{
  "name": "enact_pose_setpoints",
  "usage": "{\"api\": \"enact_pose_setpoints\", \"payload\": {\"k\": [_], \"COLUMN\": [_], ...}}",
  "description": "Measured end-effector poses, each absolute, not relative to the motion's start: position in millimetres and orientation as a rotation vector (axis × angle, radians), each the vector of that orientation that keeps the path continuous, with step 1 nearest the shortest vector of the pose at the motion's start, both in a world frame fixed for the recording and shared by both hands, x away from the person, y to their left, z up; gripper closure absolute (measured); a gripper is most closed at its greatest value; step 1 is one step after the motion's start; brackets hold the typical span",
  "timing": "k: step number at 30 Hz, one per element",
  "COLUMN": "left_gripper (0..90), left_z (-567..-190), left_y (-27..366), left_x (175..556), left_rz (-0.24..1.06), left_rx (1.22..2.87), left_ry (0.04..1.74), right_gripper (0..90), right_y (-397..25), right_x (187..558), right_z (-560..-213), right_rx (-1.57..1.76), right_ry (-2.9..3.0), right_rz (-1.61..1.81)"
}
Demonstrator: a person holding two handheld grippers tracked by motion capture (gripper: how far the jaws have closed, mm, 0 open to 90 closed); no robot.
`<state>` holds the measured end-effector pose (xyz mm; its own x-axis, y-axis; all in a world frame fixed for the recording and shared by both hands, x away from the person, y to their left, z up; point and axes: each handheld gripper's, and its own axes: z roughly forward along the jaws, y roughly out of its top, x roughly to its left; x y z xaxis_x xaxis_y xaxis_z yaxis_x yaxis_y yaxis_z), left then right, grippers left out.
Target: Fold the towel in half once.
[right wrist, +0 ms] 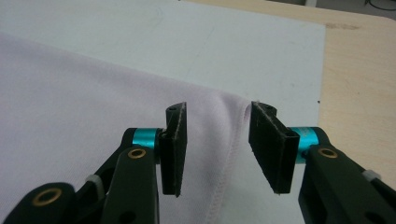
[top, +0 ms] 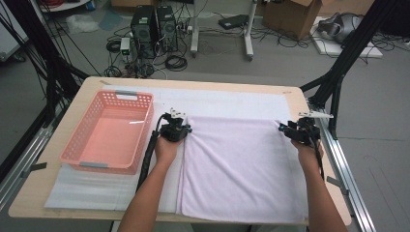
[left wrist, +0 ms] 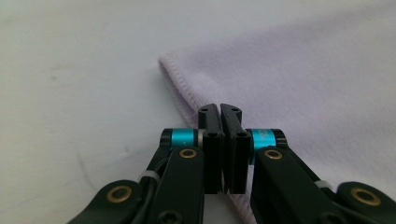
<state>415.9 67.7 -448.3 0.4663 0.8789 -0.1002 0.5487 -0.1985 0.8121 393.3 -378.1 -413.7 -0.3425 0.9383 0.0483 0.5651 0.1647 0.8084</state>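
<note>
Soft matt lilac cloth towel (top: 241, 164); glossy pink plastic basket (top: 87, 133).

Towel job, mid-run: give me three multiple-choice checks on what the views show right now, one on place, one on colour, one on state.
1. Where is the basket relative to the towel?
A. To its left
B. On top of it
C. To its right

2. What colour is the basket?
A. Blue
B. Pink
C. Green

3. How do the right hand-held gripper's jaws stand?
A. Shut on the basket rim
B. Shut on nothing
C. Open, astride the towel's corner edge

Key:
1 A, the high view shows it left of the towel.
2 B, its walls are pink.
3 C, the right gripper view shows a gap with the hem between; the left hand-held gripper looks shut on the towel.
</note>
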Motion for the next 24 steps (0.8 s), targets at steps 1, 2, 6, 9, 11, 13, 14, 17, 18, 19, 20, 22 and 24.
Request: {"api": "enact_pose_setpoints", "payload": {"k": [1, 2, 6, 9, 11, 13, 14, 17, 18, 19, 20, 22, 24], "left_gripper": [87.2, 86.4, 65.3, 59.6, 52.1, 43.5, 42.5, 35.0, 30.2, 22.7, 17.0, 16.3, 15.9], "left_z": [-448, -448, -446, -444, -442, -438, -435, -429, -428, -428, -429, -431, -431], "left_y": [69, 69, 74, 78, 81, 83, 83, 87, 88, 89, 90, 92, 92], "left_x": [417, 417, 416, 408, 403, 398, 395, 381, 378, 374, 371, 364, 359], "left_rz": [0.525, 0.534, 0.485, 0.467, 0.415, 0.356, 0.35, 0.384, 0.382, 0.383, 0.384, 0.367, 0.352], "left_rx": [1.855, 1.836, 1.805, 1.779, 1.756, 1.751, 1.736, 1.651, 1.64, 1.631, 1.631, 1.624, 1.651], "left_ry": [1.22, 1.228, 1.278, 1.218, 1.193, 1.164, 1.141, 1.08, 1.087, 1.09, 1.077, 1.057, 1.044], "right_gripper": [56.5, 56.4, 53.6, 51.9, 50.5, 47.7, 46.3, 41.2, 38.7, 35.7, 32.1, 24.4, 19.9], "right_y": [-377, -377, -378, -382, -386, -389, -390, -394, -395, -396, -397, -400, -401], "right_x": [392, 390, 382, 375, 370, 364, 362, 352, 349, 345, 342, 337, 330], "right_z": [-414, -416, -421, -424, -425, -424, -423, -414, -411, -408, -406, -404, -403], "right_rx": [1.422, 1.411, 1.42, 1.421, 1.414, 1.413, 1.402, 1.368, 1.351, 1.34, 1.327, 1.288, 1.27], "right_ry": [1.985, 1.997, 2.013, 2.024, 2.037, 2.041, 2.047, 2.06, 2.064, 2.069, 2.08, 2.096, 2.09], "right_rz": [1.045, 1.035, 1.039, 1.051, 1.059, 1.08, 1.093, 1.124, 1.128, 1.13, 1.134, 1.133, 1.132]}}
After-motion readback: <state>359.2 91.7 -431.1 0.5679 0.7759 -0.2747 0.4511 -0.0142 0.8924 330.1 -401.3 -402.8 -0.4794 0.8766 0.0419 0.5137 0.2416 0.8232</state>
